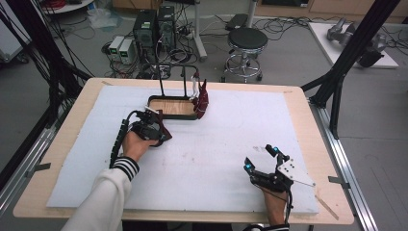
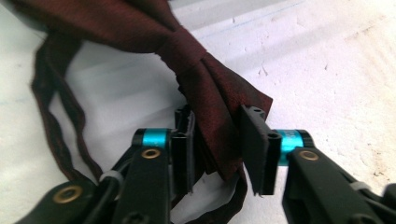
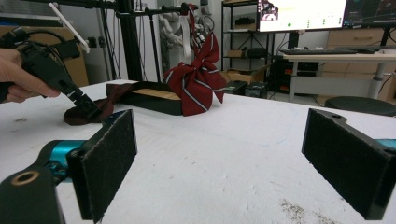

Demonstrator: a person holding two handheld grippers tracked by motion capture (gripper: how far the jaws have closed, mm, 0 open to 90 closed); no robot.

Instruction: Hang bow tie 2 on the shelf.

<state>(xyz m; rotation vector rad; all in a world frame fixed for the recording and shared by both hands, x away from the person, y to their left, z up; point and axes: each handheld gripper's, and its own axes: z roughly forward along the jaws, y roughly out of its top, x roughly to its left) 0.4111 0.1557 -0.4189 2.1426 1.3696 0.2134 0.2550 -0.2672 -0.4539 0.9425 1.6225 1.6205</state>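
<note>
Bow tie [image 2: 205,88], dark red, lies on white mat [image 1: 216,159] just in front of wooden tray [image 1: 174,107]; my left gripper [image 2: 217,149] pinches one wing w/ both pads. My right gripper [image 3: 224,158] is spread wide & empty, hovering near mat's front-right corner, well apart.

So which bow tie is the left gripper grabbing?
Find the black stand on the white mat. Beside its near left corner lies a plain dark red bow tie, between the left gripper fingers. The other bow tie, hanging on the stand, is striped.
</note>
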